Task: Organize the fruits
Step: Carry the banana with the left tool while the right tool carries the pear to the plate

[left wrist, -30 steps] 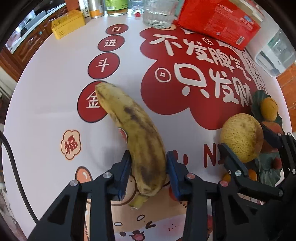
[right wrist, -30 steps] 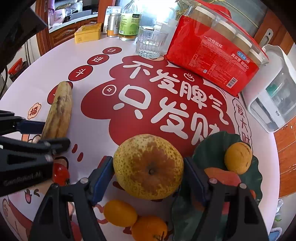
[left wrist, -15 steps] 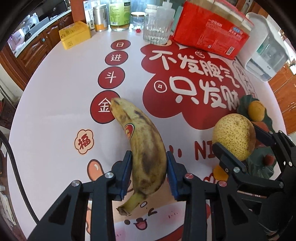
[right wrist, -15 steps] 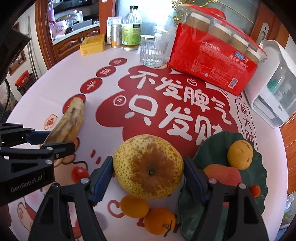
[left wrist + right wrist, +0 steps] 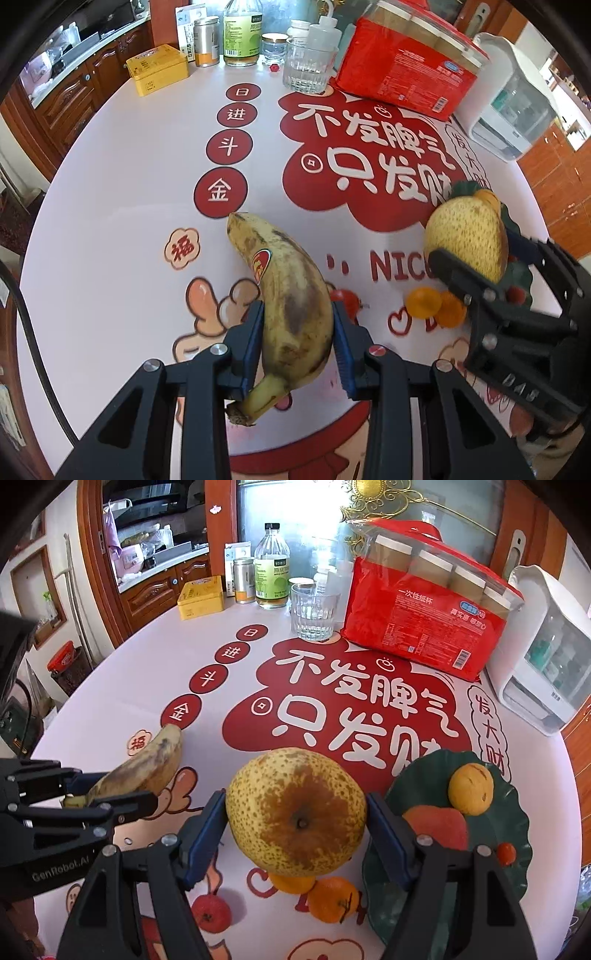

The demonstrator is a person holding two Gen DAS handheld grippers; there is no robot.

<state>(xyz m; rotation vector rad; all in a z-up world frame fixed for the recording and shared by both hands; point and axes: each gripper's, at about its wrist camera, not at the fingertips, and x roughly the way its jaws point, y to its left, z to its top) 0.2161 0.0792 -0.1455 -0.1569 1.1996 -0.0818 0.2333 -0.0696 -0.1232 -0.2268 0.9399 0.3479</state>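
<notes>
left gripper (image 5: 297,345) is clamped on a spotted banana (image 5: 286,302), blue pads pressing both flanks near the stem end, the stem pointing toward 6 o'clock and the tip toward 11 o'clock in the left wrist view; a red sticker shows on the banana's upper part. right gripper (image 5: 295,823) is clamped on a speckled pear (image 5: 295,810), pads bearing on its two sides, calyx end facing the camera. both fruits appear clear of the tablecloth (image 5: 122,206), a white cloth printed with red characters. in the right wrist view a dark green leaf-shaped plate (image 5: 513,823) lies at 3 o'clock of the pear, holding a yellow-orange round fruit (image 5: 471,788), a reddish fruit (image 5: 437,825) and a small red fruit (image 5: 505,853). two small oranges (image 5: 332,899) lie on the cloth at 6 o'clock of the pear, touching each other, with a small red fruit on the cloth (image 5: 211,912) at 7 o'clock. at the far table edge, toward 12 o'clock, stand a ribbed glass tumbler (image 5: 314,611), a red pack of paper cups (image 5: 424,631), a yellow tin (image 5: 200,597) and a bottle with a green label (image 5: 272,568); a white appliance (image 5: 546,657) sits at 2 o'clock.
</notes>
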